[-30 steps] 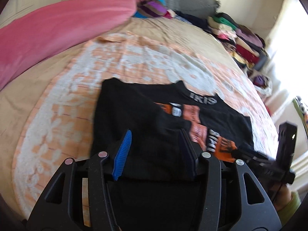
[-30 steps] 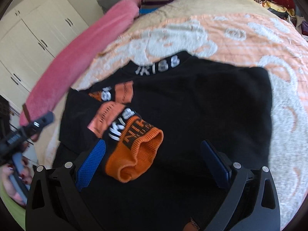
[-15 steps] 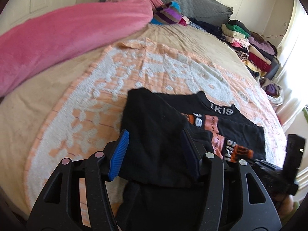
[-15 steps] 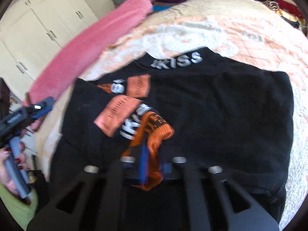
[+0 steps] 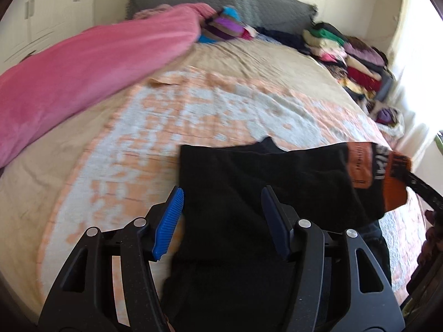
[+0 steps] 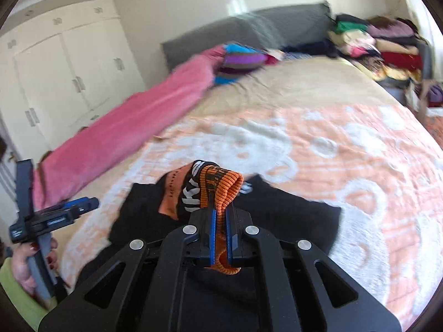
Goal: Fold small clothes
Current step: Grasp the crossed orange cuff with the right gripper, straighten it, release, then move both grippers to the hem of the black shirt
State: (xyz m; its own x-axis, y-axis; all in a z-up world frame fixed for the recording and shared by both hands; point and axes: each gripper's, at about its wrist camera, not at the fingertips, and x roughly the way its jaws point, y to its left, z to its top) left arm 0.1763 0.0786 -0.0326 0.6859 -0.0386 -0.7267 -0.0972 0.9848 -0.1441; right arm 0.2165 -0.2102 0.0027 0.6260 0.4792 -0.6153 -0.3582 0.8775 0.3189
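Note:
A black sweater [image 5: 235, 182] with orange patches lies on the orange-and-white bedspread [image 5: 193, 110]. My right gripper [image 6: 220, 221] is shut on the sweater's orange ribbed cuff [image 6: 221, 185] and holds it lifted above the black body [image 6: 290, 213]. In the left wrist view that cuff [image 5: 396, 182] hangs at the right edge. My left gripper [image 5: 221, 215] hovers over the sweater's near left part. Its jaws are opening, with black cloth between the pads and no visible squeeze. From the right wrist view, the left gripper [image 6: 52, 215] sits at the far left in a hand with a green sleeve.
A long pink blanket [image 5: 83, 69] runs along the bed's left side. A striped garment [image 5: 227, 25] lies by the grey headboard [image 5: 249, 2]. Stacks of folded clothes [image 5: 354, 58] line the far right. White wardrobe doors [image 6: 69, 69] stand to the left.
The right gripper went from wide open to shut on the orange cuff and rose, lifting the sleeve off the sweater. The left gripper's jaws spread slightly and it drew back a little.

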